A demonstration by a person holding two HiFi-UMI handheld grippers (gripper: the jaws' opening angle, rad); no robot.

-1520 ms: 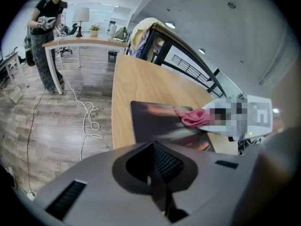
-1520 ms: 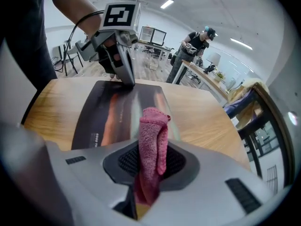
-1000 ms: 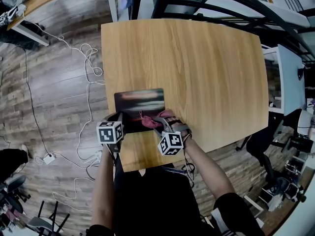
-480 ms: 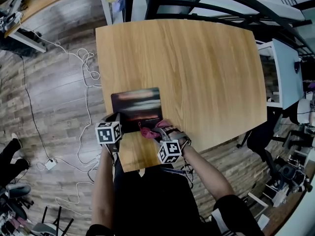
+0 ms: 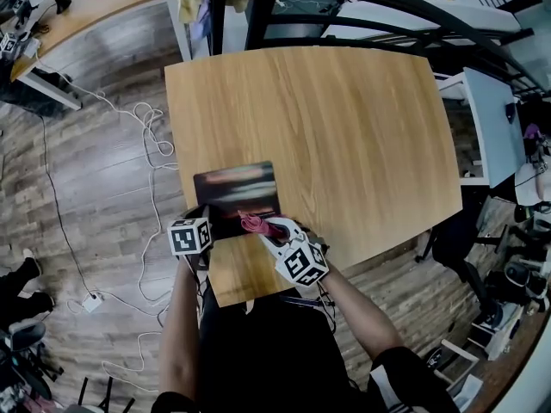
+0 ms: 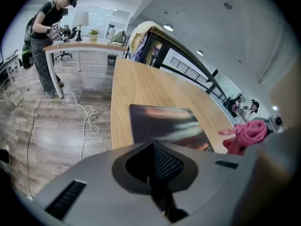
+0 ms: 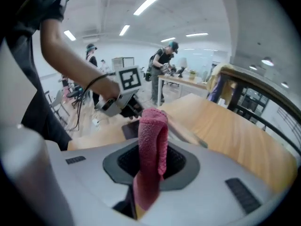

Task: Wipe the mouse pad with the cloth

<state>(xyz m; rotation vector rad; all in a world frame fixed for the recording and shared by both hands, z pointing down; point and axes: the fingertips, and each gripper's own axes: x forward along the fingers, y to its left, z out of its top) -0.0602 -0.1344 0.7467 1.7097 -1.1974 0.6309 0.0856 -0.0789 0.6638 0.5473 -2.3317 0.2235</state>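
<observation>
Right gripper [image 7: 141, 192] jaws clamped on the pink terry cloth [image 7: 151, 140]; left gripper [image 6: 157, 192] jaws together, empty. Dark rectangular mouse pad [image 6: 164, 124] lies just ahead of both on the wooden table [image 5: 344, 127]. Likely mid-wipe, contact unclear. Next: press cloth down, stroke forward.

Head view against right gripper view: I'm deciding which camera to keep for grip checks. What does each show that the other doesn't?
Only the head view shows the whole table, the mouse pad as a full rectangle at the table's near left edge, and the cables on the floor. Only the right gripper view shows the pink cloth pinched between the right gripper's jaws, plus people standing at a far desk. Both show the cloth, the left gripper with its marker cube, and the table's wooden top.
</observation>
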